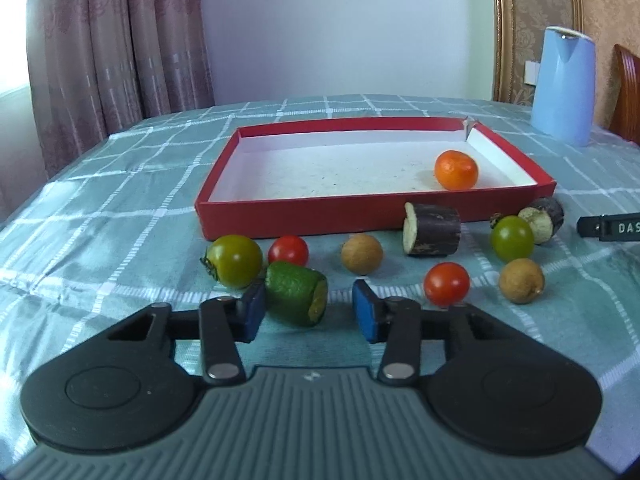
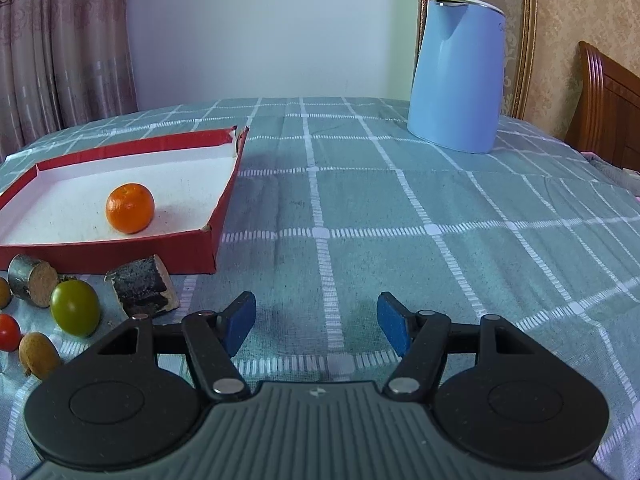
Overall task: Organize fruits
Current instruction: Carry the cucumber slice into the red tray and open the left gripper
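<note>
A green cut fruit piece lies on the cloth between the jaws of my left gripper. It rests against the left pad, and a gap separates it from the right pad, so the gripper is open. A shallow red tray with a white floor holds one orange near its right corner. My right gripper is open over bare cloth to the right of the tray, with nothing between its fingers.
In front of the tray lie green tomatoes, red tomatoes, brown longans and dark cut pieces. A blue kettle stands far right; a wooden chair is behind it.
</note>
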Motion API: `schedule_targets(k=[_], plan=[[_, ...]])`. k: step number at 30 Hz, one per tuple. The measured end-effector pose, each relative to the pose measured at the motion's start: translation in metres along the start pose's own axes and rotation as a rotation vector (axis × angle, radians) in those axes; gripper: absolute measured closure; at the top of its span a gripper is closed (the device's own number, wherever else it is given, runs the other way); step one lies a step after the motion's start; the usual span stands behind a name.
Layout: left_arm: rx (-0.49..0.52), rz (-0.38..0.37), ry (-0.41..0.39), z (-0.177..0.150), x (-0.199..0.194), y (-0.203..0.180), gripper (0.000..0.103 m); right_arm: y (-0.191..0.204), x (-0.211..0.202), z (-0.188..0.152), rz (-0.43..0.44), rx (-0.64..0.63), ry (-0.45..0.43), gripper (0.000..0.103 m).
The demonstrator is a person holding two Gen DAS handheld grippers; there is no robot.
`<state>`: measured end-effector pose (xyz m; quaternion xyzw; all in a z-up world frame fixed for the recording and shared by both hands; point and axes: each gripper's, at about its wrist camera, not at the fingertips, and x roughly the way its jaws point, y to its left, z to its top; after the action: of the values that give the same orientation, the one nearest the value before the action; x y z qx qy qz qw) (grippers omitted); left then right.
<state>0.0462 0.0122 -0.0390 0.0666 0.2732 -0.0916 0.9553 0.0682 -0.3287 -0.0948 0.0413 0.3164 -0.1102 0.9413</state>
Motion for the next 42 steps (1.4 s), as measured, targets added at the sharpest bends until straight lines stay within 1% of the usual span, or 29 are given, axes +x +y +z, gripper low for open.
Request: schedule_targets(k=[1, 2, 3, 5, 15, 18, 23, 26, 30, 33, 38, 42], plan=[[0.002, 0.018, -0.003, 0.000, 0.000, -0.001, 0.072, 0.001, 0.000, 0.000, -0.009, -0.002, 0.000, 0.031], [0.002, 0.032, -0.005, 0.000, 0.000, 0.000, 0.074, 0.001, 0.001, 0.000, -0.017, -0.002, 0.002, 0.027], [-0.007, 0.029, -0.004, 0.000, 0.000, 0.001, 0.074, -0.001, 0.001, 0.000, -0.016, 0.005, 0.004, 0.020], [-0.017, 0.027, -0.004, -0.001, -0.001, 0.002, 0.074, -0.003, 0.004, 0.001, 0.021, 0.016, 0.020, 0.012], [-0.030, 0.014, -0.009, 0.001, -0.005, 0.005, 0.075, -0.001, 0.004, 0.000, 0.017, 0.009, 0.021, 0.011], [-0.021, 0.006, -0.022, 0.003, -0.011, 0.005, 0.075, -0.001, 0.004, 0.001, 0.017, 0.008, 0.021, 0.010], [-0.008, -0.017, -0.048, 0.018, -0.016, 0.003, 0.075, -0.002, 0.004, 0.000, 0.015, 0.008, 0.021, 0.009], [0.012, -0.001, -0.066, 0.029, -0.012, 0.000, 0.075, -0.001, 0.004, 0.000, 0.015, 0.008, 0.022, 0.009], [-0.005, -0.010, -0.069, 0.046, 0.001, 0.001, 0.075, -0.001, 0.005, 0.000, 0.013, 0.006, 0.022, 0.008], [-0.006, 0.014, -0.072, 0.058, 0.017, -0.001, 0.075, -0.001, 0.005, 0.000, 0.012, 0.005, 0.022, 0.007], [-0.048, 0.030, -0.010, 0.072, 0.058, 0.001, 0.075, -0.001, 0.005, 0.000, 0.010, 0.003, 0.023, 0.007], [-0.053, 0.058, 0.013, 0.077, 0.077, 0.003, 0.075, -0.001, 0.005, 0.000, 0.010, 0.003, 0.023, 0.006]])
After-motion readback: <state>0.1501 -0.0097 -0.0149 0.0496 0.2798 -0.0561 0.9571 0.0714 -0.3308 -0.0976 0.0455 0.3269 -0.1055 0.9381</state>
